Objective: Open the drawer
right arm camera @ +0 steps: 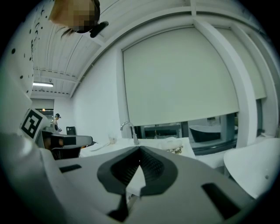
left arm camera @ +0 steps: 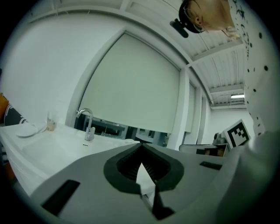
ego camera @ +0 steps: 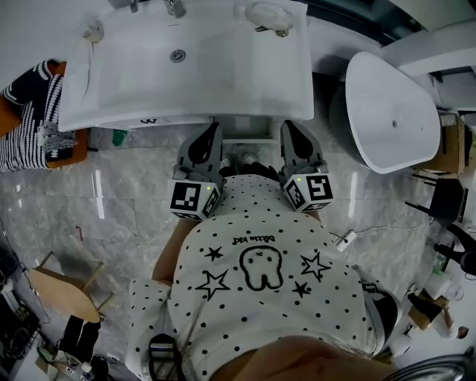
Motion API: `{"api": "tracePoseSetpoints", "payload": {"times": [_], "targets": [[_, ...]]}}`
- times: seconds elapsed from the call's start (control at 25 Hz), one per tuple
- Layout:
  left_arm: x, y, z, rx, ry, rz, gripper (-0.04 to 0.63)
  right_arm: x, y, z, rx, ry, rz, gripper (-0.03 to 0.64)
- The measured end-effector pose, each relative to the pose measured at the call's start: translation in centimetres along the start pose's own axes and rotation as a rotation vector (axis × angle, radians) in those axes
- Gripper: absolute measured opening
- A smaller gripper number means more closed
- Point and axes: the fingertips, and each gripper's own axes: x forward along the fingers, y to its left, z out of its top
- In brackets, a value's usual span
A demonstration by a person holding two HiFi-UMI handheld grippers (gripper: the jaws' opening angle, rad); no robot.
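Observation:
A white washbasin [ego camera: 186, 82] on a vanity fills the top of the head view. Under its front edge, a narrow white strip of the cabinet front [ego camera: 245, 137] shows between my two grippers; no drawer handle is visible. My left gripper [ego camera: 214, 128] and right gripper [ego camera: 288, 125] point side by side at that front edge, close to it, and I cannot tell whether they touch it. Both look shut with nothing between the jaws. The left gripper [left arm camera: 141, 146] looks level over the basin top [left arm camera: 52, 148]. The right gripper [right arm camera: 140, 148] does the same.
A chrome faucet [ego camera: 175, 7] [left arm camera: 87, 124] [right arm camera: 129, 131] stands at the basin's back. A white oval tub [ego camera: 394, 111] stands at the right, and a striped cloth on an orange stand [ego camera: 30, 111] at the left. A wooden stool [ego camera: 67, 290] sits on the marble floor [ego camera: 126, 201].

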Motion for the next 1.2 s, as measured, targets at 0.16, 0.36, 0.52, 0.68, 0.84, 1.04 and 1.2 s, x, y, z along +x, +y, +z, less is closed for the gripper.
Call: {"api": "tracePoseSetpoints", "payload": {"times": [0.16,0.36,0.52,0.68,0.84,1.04,1.2], "targets": [[-0.2,1.1,-0.4,-0.037,0.018,-0.018,0.005,0.3,1.3,-0.7,0.01,-0.002,0.0,0.014],[-0.9,2.3,-0.4,-0.06,0.006,-0.021,0.005,0.4,2.2,-0.9,0.016,-0.013,-0.014,0.015],[-0.9,2.4,-0.2,-0.034,0.003,-0.033,0.005,0.8,2.9,-0.8,-0.001,-0.021,-0.005,0.015],[-0.6,1.3,-0.2,0.023,0.018,-0.076,0.005,1.2,3.9,-0.7,-0.038,-0.015,0.021,0.015],[-0.6,1.3,-0.1,0.042,0.024,-0.084,0.005,1.5,4.8,-0.7,-0.073,-0.005,0.031,0.015],[-0.6,1.6,-0.3,0.036,0.043,-0.081,0.005,2.0,5.0,-1.2,-0.088,0.027,0.018,0.015],[-0.6,1.4,-0.4,0.036,0.051,-0.083,0.005,1.9,5.2,-1.4,-0.095,0.04,0.026,0.014]]}}
